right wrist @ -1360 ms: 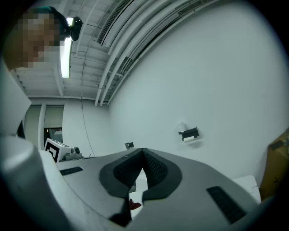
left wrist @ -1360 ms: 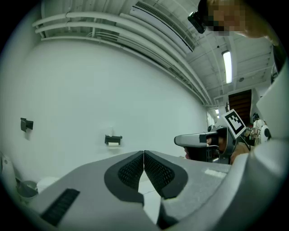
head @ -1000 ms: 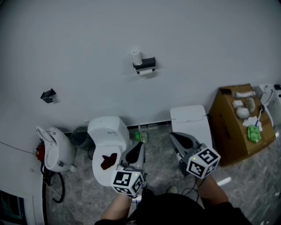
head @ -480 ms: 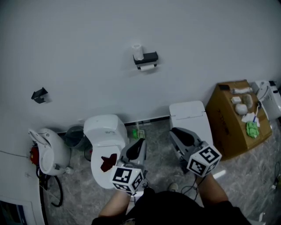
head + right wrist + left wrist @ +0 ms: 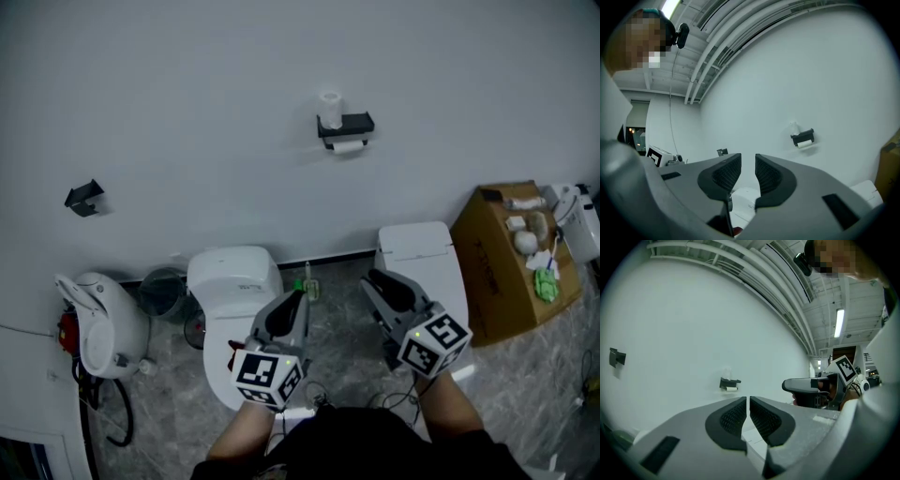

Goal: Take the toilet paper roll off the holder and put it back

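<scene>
Presently the left gripper is closed empty and the right gripper's empty jaws, just opening, stand narrow, so either risks knocking the white toilet paper roll off the upper-centre black wall holder.

Plain white wall, grey marbled floor, two white toilets, cardboard box, ceiling strip light.

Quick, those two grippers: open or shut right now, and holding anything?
Left gripper: shut, empty.
Right gripper: open, empty; its jaws have just been opening.
</scene>
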Motion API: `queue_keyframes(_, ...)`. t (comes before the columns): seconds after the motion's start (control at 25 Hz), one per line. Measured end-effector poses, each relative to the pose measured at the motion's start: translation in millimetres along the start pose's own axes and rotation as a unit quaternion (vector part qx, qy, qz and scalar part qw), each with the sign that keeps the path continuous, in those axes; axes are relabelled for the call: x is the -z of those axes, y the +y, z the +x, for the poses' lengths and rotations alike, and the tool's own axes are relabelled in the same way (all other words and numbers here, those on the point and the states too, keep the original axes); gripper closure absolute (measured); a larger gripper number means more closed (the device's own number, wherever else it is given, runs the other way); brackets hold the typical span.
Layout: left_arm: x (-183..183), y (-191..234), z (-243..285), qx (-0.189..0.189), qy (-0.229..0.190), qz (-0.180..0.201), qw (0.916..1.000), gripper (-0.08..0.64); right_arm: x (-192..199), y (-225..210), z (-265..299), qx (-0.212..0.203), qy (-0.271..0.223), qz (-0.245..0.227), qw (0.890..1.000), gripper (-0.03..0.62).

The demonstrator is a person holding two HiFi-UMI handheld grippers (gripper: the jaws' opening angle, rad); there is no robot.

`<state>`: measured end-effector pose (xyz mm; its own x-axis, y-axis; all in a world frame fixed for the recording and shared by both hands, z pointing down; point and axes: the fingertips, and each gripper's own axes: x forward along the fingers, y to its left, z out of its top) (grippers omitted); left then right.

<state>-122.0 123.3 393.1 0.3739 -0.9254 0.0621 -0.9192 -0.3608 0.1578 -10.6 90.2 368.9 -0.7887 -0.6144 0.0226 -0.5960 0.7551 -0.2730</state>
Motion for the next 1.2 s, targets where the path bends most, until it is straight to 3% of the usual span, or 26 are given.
queue_keyframes(0.16,0.4,30.1,-2.5,-0.005,0.0,-0.003,1.0,0.544,3.6,9.3,23.0,0.006,0.001,-0.003,1.0,0.481)
queue_keyframes(0.28,3.3,37.7,-2.5,-0.002,0.003,-0.009,1.0,0.462,5.3,12.0,30.4,0.008,0.004,-0.006,1.0,0.469)
queue_keyframes(0.64,5.3,33.0,20.3,-0.005,0.008,-0.003,1.0,0.441,0.8,-10.6,33.0,0.001,-0.001,0.0,1.0,0.457)
queue_keyframes(0.88,-6.3,15.4,57.1,-0.018,0.013,0.011,0.9997,0.426,-19.0,-52.3,30.3,-0.009,-0.009,0.01,1.0,0.442)
queue_keyframes(1.2,-13.4,-23.7,138.0,-0.031,0.016,0.021,0.9992,0.417,-44.5,-140.3,22.5,-0.023,-0.02,0.026,0.999,0.433)
